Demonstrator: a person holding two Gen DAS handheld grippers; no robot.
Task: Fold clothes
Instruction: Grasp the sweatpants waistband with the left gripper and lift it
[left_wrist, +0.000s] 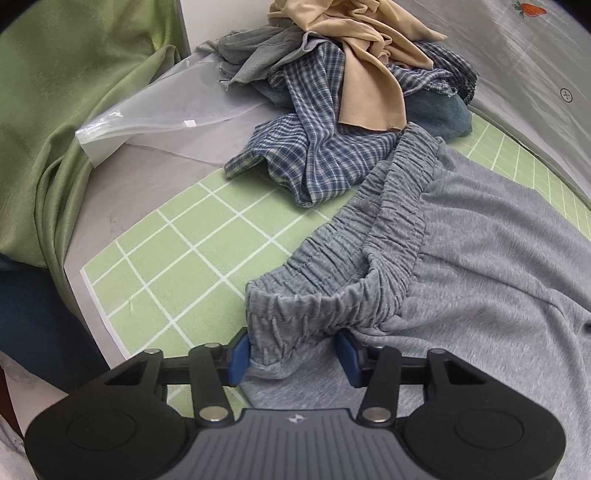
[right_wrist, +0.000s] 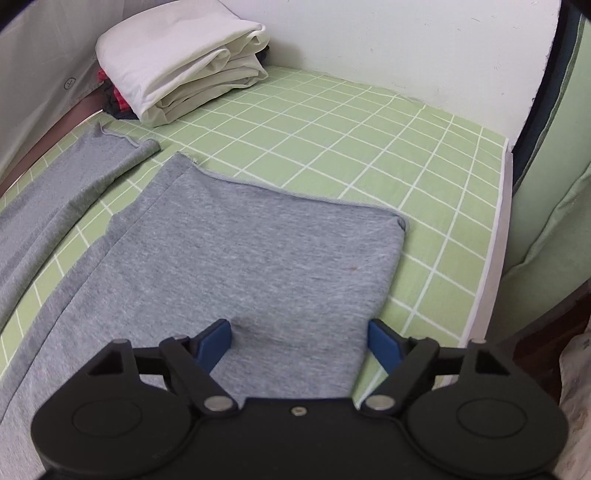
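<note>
Grey sweatpants lie on a green checked sheet. In the left wrist view their gathered elastic waistband runs toward my left gripper. The gripper is open, its blue pads on either side of the waistband's near corner. In the right wrist view a flat grey trouser leg lies ahead, with the second leg to its left. My right gripper is open just above the near leg's right edge and holds nothing.
A pile of clothes lies beyond the waistband: a blue plaid shirt, a tan garment, grey and blue pieces. A clear plastic bag and green curtain are left. A folded white stack sits by the wall.
</note>
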